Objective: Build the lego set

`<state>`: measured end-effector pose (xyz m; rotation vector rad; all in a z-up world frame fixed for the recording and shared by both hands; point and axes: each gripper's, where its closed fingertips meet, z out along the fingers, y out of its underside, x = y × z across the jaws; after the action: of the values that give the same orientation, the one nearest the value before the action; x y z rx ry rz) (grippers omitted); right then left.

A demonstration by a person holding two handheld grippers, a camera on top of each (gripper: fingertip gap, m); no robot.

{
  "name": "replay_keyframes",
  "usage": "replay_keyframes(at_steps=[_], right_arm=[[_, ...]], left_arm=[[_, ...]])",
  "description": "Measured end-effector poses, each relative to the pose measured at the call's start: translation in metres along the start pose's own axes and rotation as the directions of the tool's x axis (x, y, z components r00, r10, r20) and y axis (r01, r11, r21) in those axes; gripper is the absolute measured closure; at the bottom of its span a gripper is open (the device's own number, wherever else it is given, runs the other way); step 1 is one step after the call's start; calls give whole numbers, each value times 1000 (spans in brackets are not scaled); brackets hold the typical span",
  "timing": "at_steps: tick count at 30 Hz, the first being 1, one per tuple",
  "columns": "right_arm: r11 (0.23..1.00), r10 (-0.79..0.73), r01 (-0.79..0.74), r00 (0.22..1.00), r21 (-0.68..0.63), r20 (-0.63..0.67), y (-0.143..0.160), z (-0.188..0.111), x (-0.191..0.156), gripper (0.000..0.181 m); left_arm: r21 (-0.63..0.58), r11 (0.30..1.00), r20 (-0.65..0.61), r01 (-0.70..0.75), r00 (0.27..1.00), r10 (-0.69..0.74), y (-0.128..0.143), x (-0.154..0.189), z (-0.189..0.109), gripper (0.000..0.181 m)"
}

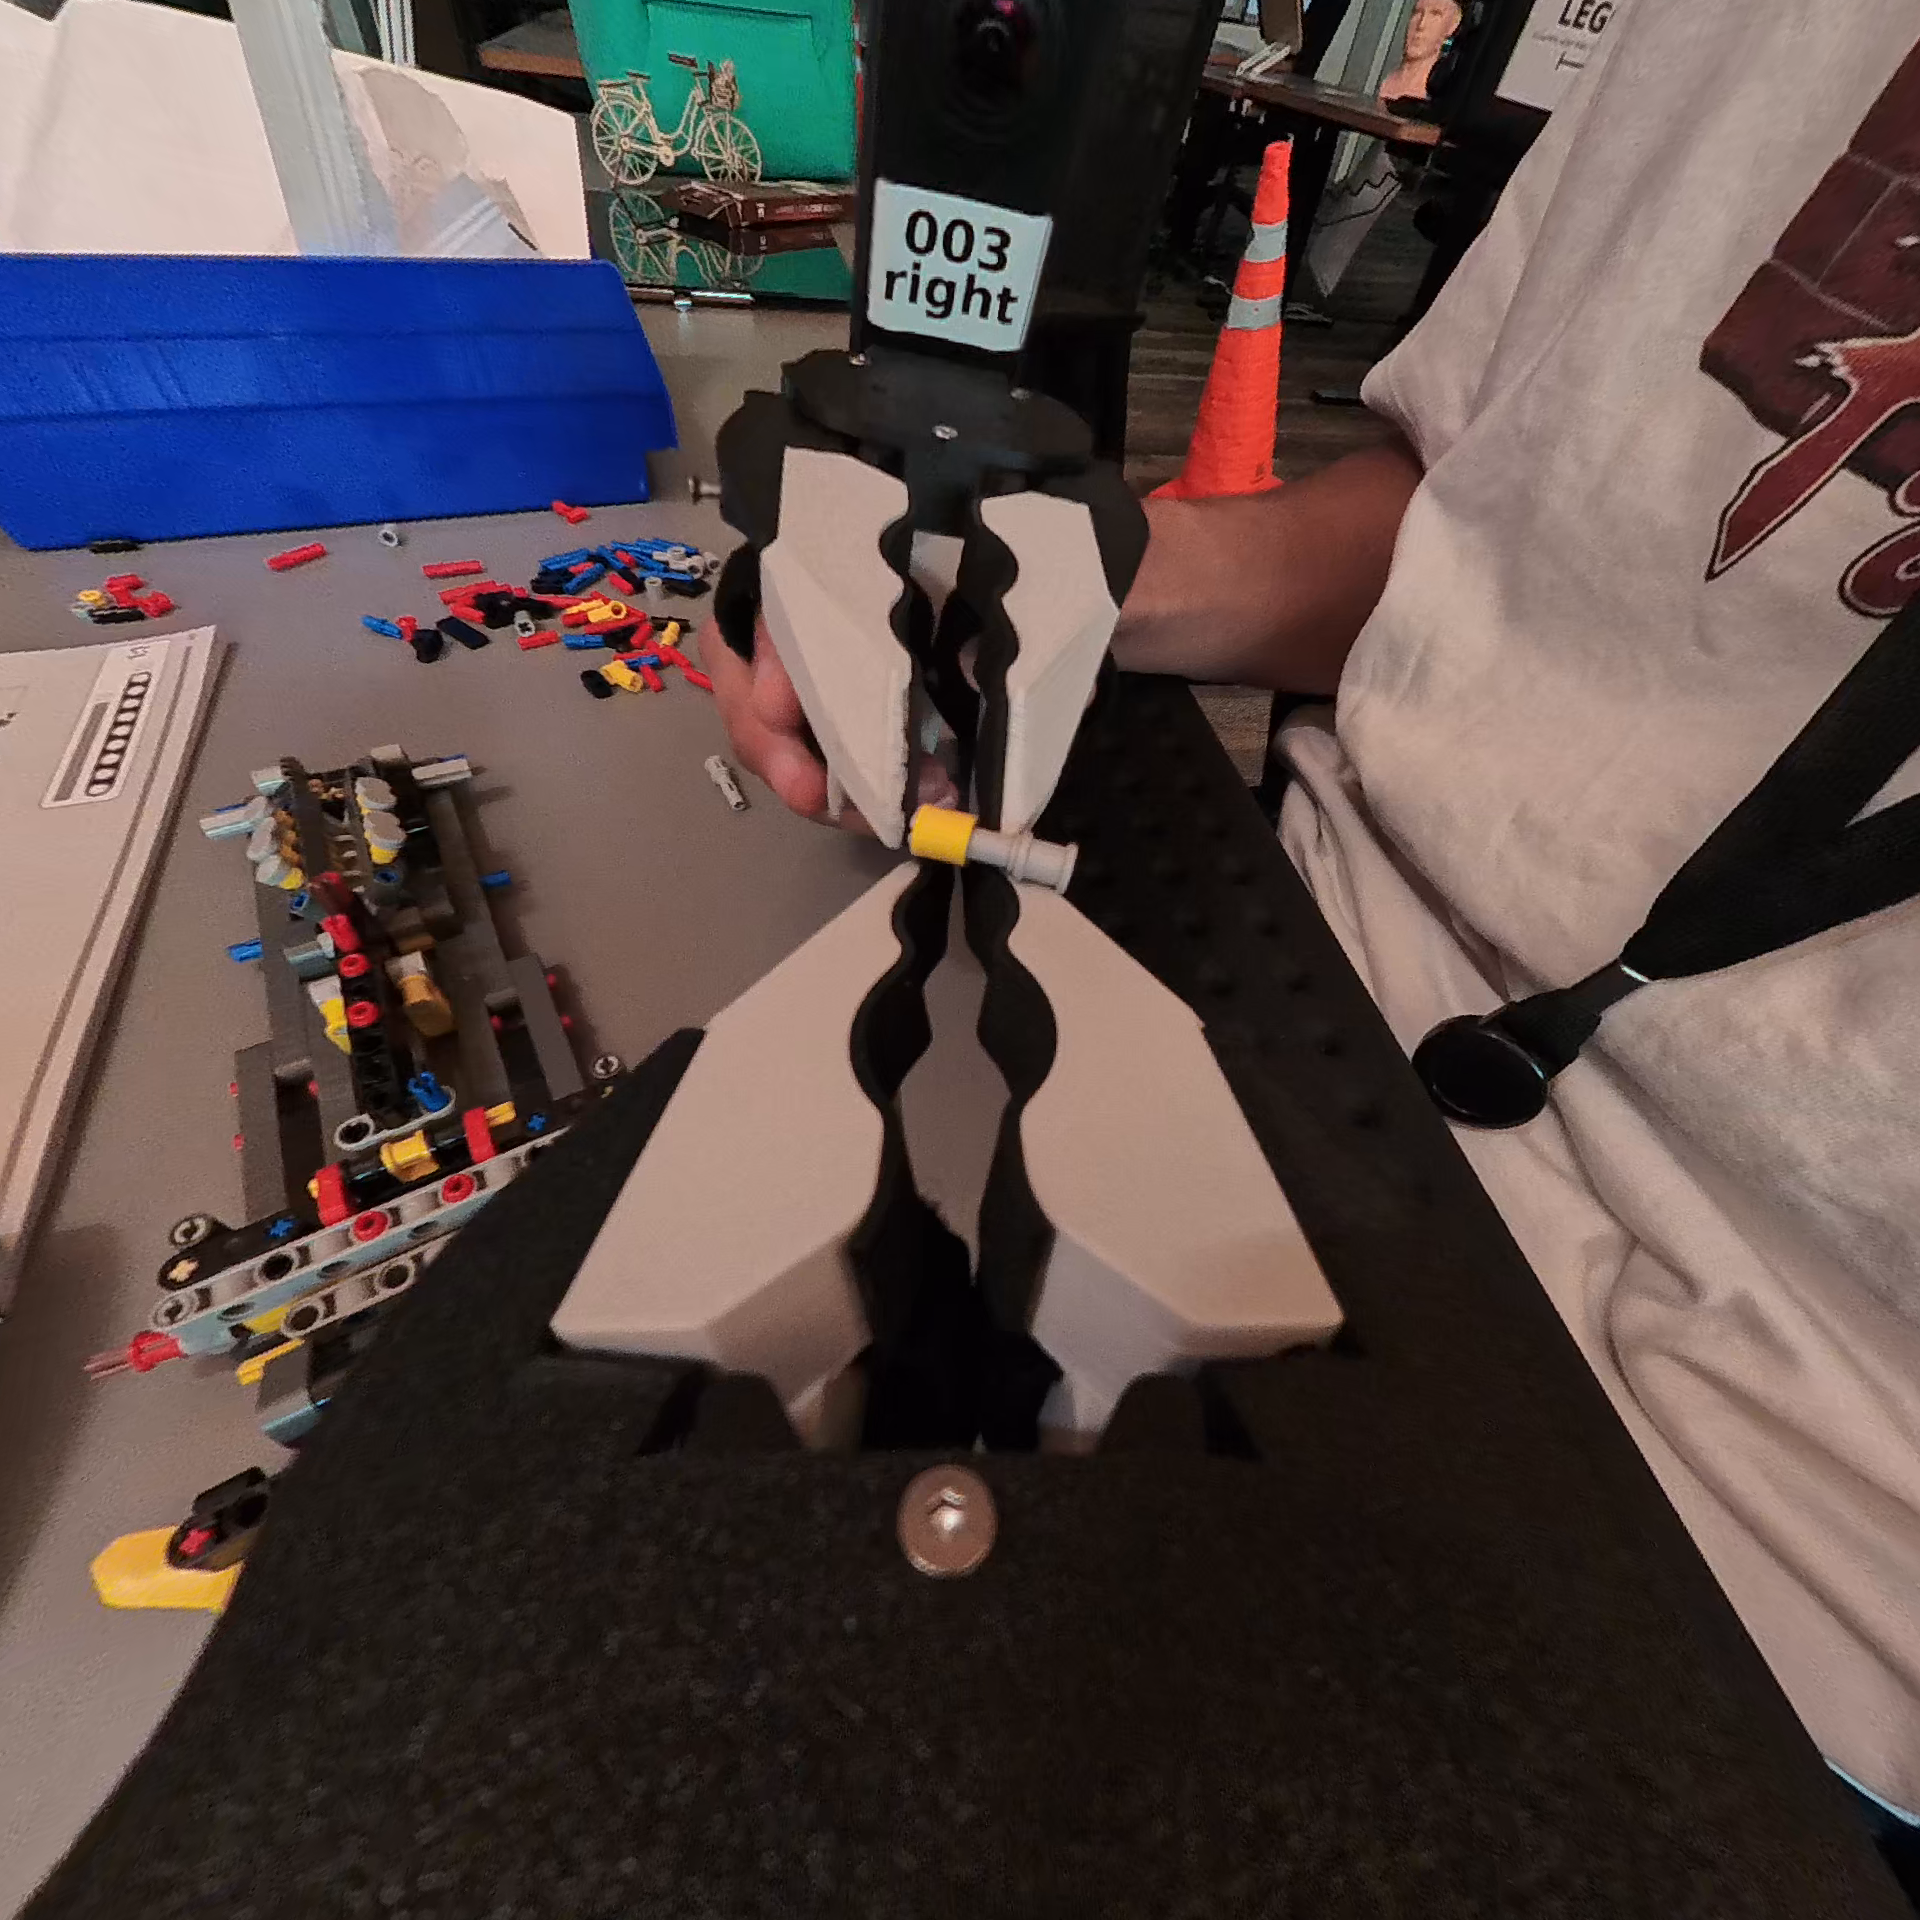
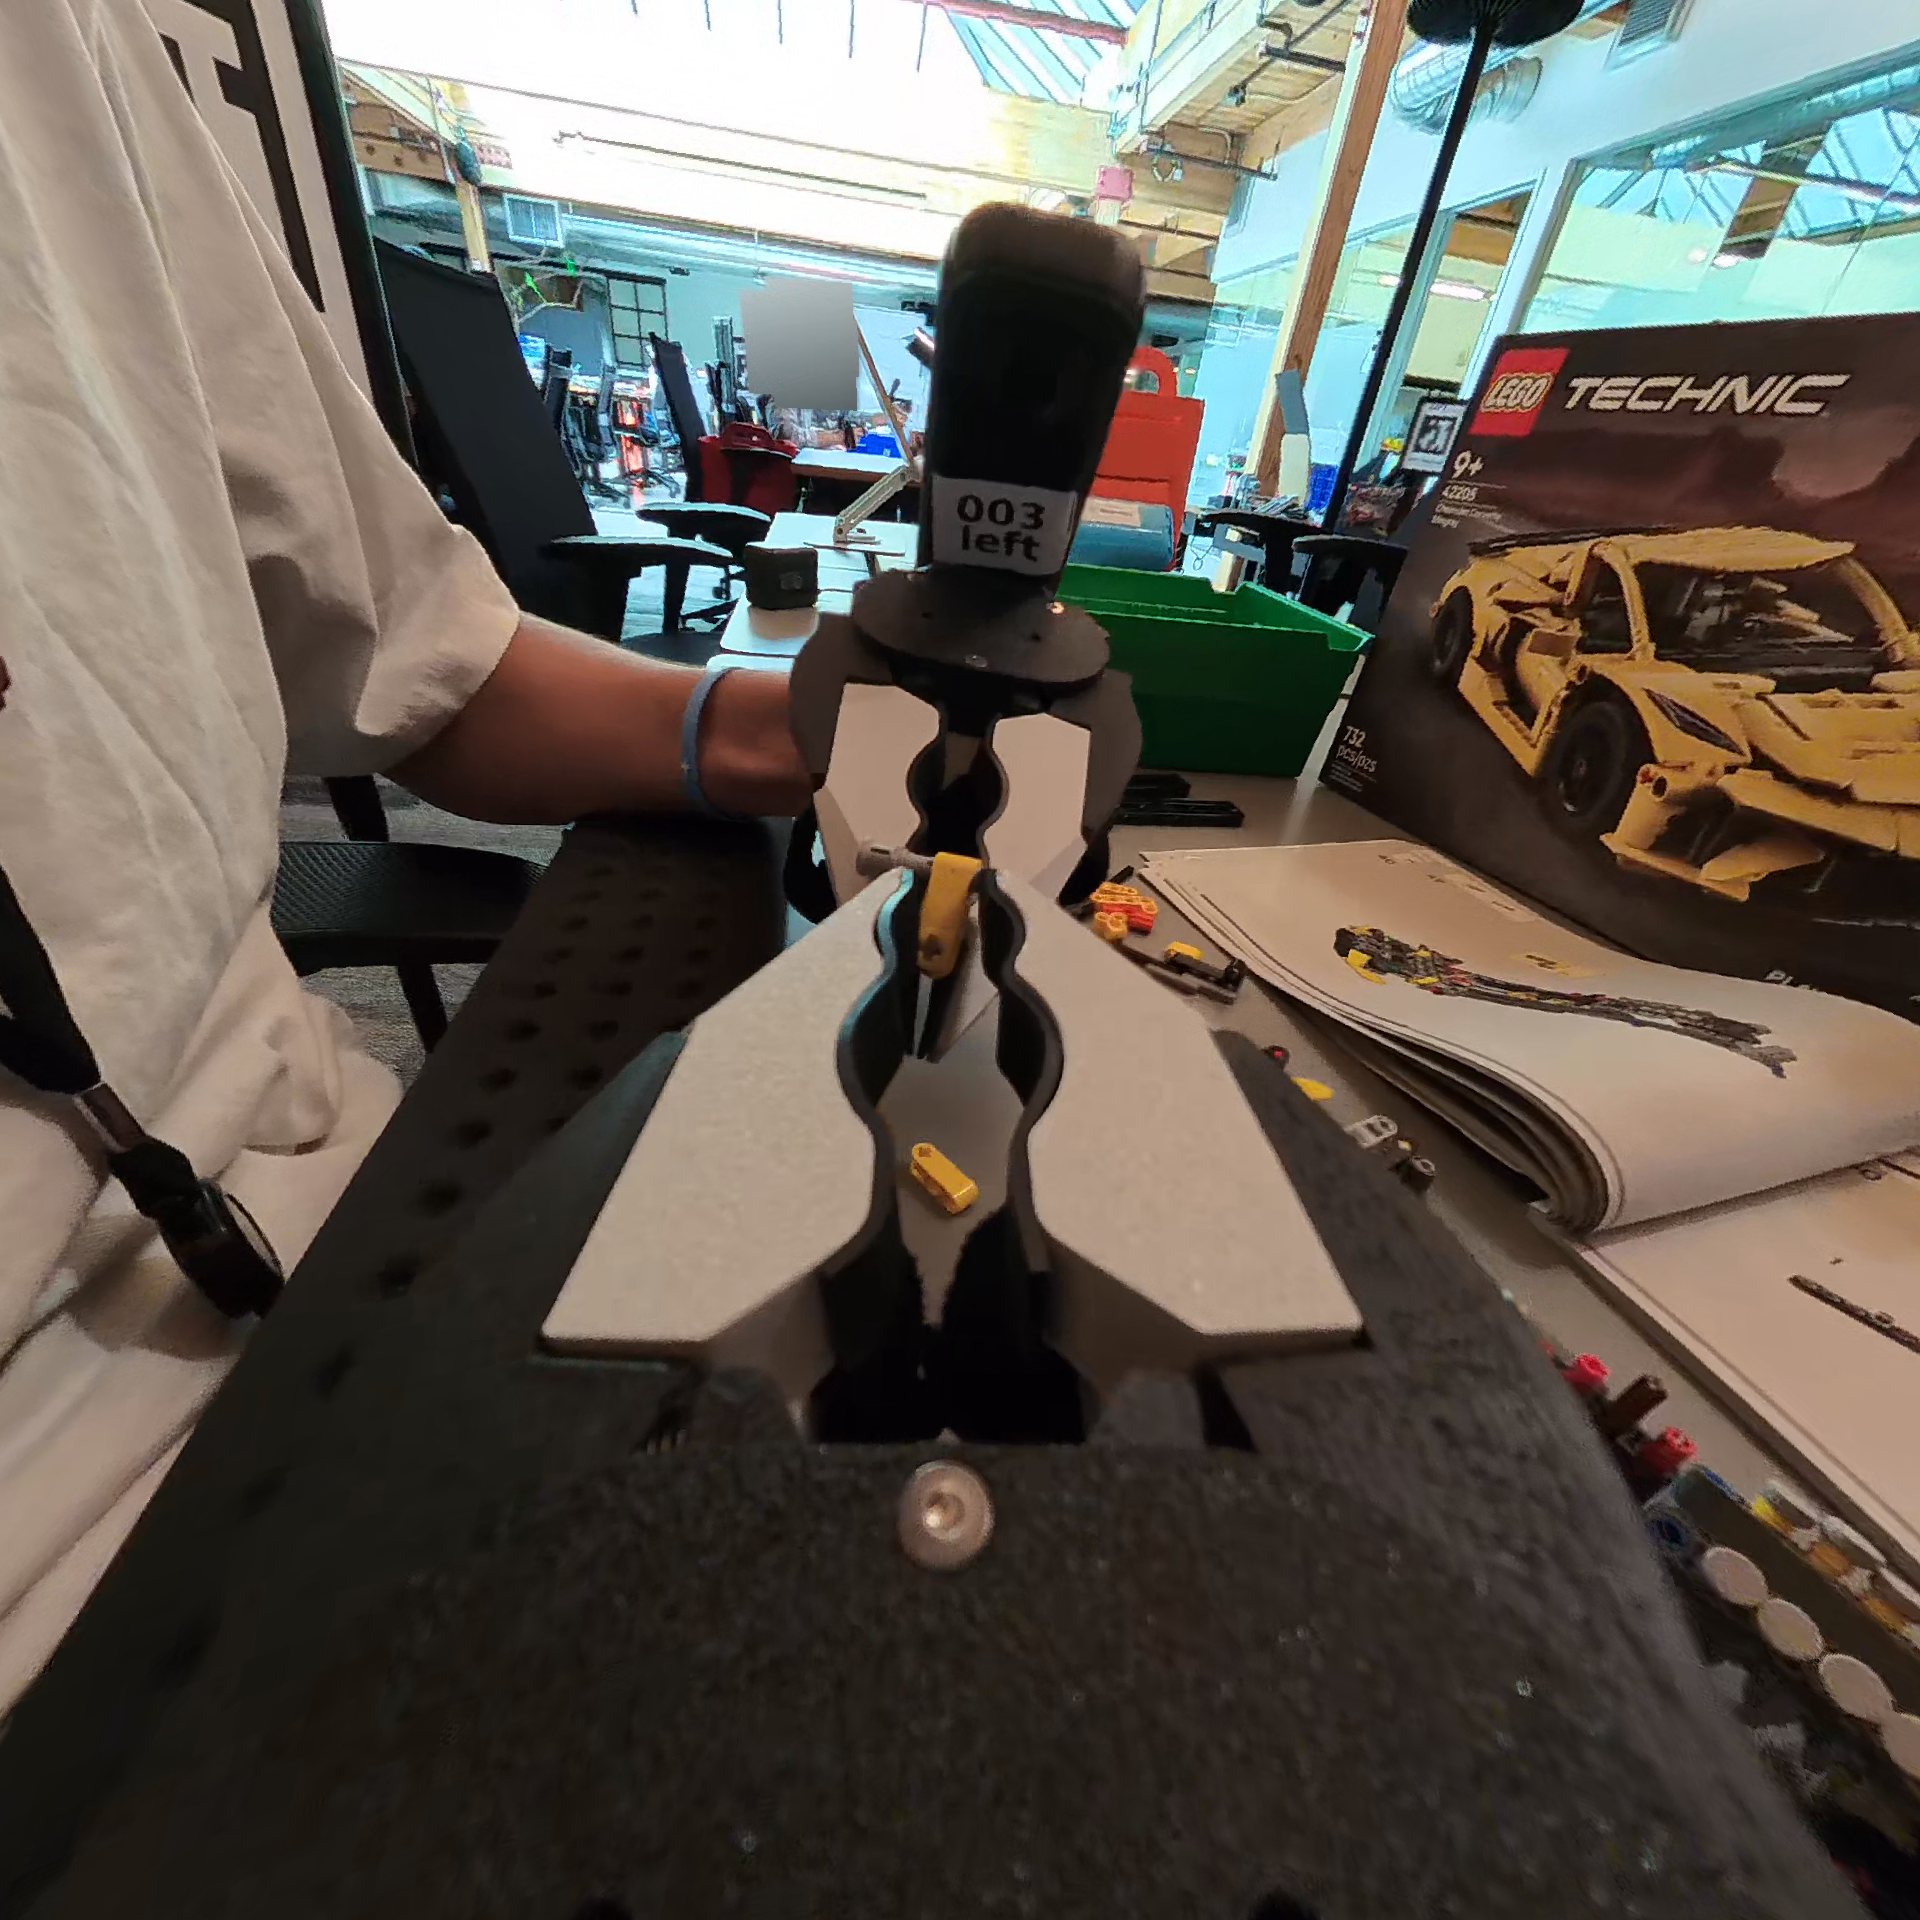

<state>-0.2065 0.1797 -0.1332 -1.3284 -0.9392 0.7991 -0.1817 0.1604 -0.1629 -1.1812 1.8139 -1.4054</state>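
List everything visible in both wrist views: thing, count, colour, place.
yellow connector: one, on the grey pin, held between both grippers.
grey pin: one, sticking out sideways.
chassis assembly: one, grey-black, on table.
loose pieces: many, red, blue, yellow, black, by the bin.
blue bin: one, behind.
green bin: one.
instruction booklet: one, open.
set box: one, upright.
orange cone: one.
left gripper: shut.
right gripper: shut.
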Motion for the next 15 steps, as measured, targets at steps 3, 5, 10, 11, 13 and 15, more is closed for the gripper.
replay_keyframes(at_steps=[3,5,10,11,13,15], right_arm=[[1000,1,-1,1000,-9,17,1,0,-1,172],[1000,11,-10,999,-13,40,1,0,-3,174],[998,-11,15,998,-68,60,9,6,-9,175],[998,-11,15,998,-68,56,9,6,-8,175],[998,-5,7,999,-63,40,8,4,-5,175],[997,-15,15,1000,-73,-4,8,2,2,175]], left_arm=[[-3,1000,-4,2,1000,-2,1,0,0,180],[-9,1000,-9,-2,1000,2,2,2,2,181],[-71,997,-11,-11,1000,10,15,3,10,181],[-69,998,-8,-7,1000,7,15,2,10,181],[-61,998,11,-3,1000,3,13,-2,9,181],[-67,998,61,21,998,-17,13,-11,7,180]])
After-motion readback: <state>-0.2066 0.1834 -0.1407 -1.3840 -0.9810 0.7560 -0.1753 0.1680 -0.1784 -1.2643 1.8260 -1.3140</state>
